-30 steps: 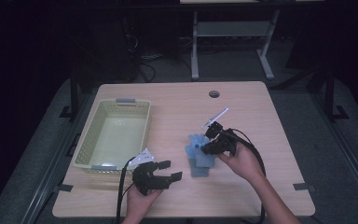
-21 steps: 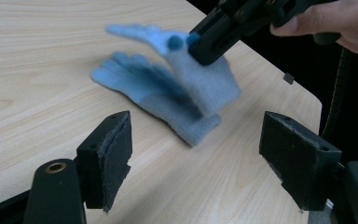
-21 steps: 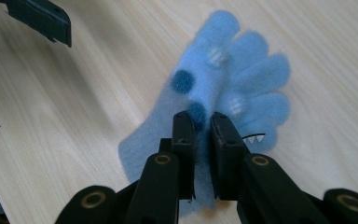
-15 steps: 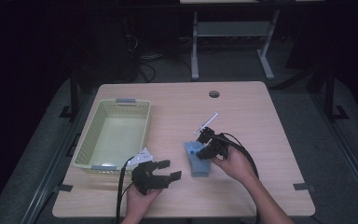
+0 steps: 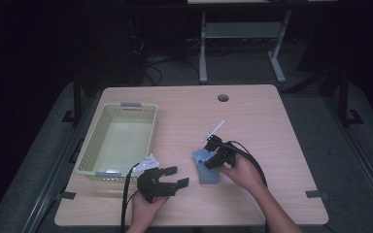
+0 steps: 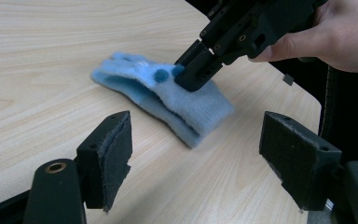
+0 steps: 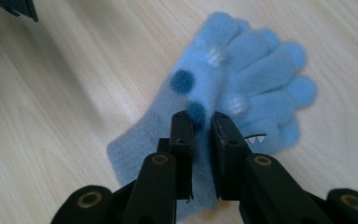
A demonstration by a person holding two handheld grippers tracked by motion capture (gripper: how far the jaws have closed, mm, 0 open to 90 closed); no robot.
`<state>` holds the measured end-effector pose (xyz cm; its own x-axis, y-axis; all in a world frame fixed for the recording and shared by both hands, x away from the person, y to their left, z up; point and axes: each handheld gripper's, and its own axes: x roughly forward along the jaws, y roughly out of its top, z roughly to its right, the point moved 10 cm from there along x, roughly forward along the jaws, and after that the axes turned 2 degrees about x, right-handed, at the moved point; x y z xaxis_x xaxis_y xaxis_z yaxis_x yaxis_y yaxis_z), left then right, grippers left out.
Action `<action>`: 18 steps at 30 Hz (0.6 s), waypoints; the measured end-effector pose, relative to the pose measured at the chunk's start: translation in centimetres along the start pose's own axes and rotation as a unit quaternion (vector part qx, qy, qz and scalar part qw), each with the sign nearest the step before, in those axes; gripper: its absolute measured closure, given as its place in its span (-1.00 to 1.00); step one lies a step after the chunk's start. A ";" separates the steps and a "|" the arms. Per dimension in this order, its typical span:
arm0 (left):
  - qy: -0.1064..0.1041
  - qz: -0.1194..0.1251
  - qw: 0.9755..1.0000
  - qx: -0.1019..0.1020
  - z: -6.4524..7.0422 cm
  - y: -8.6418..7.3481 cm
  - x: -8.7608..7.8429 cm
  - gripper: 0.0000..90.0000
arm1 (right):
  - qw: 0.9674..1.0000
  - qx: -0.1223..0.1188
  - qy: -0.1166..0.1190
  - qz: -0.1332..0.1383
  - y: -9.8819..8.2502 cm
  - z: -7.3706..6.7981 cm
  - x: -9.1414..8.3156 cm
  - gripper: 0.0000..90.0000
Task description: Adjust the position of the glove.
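A light blue knitted glove (image 5: 206, 171) with dark blue dots lies flat on the wooden table (image 5: 272, 116), near its front middle. My right gripper (image 5: 212, 158) comes in from the right and points down at the glove (image 7: 242, 70). Its jaws (image 7: 203, 119) stand almost together and pinch the fabric beside a dark dot. In the left gripper view the same grip (image 6: 189, 79) sits on the glove's (image 6: 168, 100) upper layer. My left gripper (image 5: 179, 175) rests open just left of the glove, its pads (image 6: 116, 149) wide apart with nothing between them.
A pale green plastic basket (image 5: 121, 108) stands at the table's left, with a white tag (image 5: 148, 161) by its near corner. A thin white stick (image 5: 214, 130) juts out behind the right gripper. A round cable hole (image 5: 223, 97) lies at the back.
The right hand has come down and a little left with the glove, which hung raised before and now lies on the table. The left gripper has stayed where it was.
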<state>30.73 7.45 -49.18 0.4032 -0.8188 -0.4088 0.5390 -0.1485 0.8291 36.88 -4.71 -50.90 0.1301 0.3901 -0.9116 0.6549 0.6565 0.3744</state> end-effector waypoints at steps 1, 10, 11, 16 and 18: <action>0.000 0.000 1.000 0.000 0.0 0.0 0.0 -0.44 | 1.000 0.001 0.000 -0.001 0.0 0.0 0.1 0.76; -0.001 0.003 1.000 0.000 0.0 0.0 0.0 -0.44 | 1.000 0.010 -0.004 0.005 0.1 0.0 0.3 0.45; 0.000 0.003 1.000 -0.001 0.0 0.0 0.0 -0.44 | 1.000 0.013 -0.001 0.012 0.3 0.1 0.1 0.44; -0.001 0.004 1.000 -0.003 0.0 0.1 0.0 -0.44 | 0.999 0.020 -0.004 0.045 1.0 0.0 -0.8 0.60; -0.001 0.002 1.000 -0.003 -0.1 0.0 0.0 -0.44 | 0.999 0.010 -0.007 0.043 1.0 -0.3 -0.6 0.70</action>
<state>30.79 7.48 -49.20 0.4034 -0.8210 -0.4040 0.5412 -0.1419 0.8288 37.20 -4.13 -49.92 0.1980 0.4350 -0.8784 0.6550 0.6080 0.4487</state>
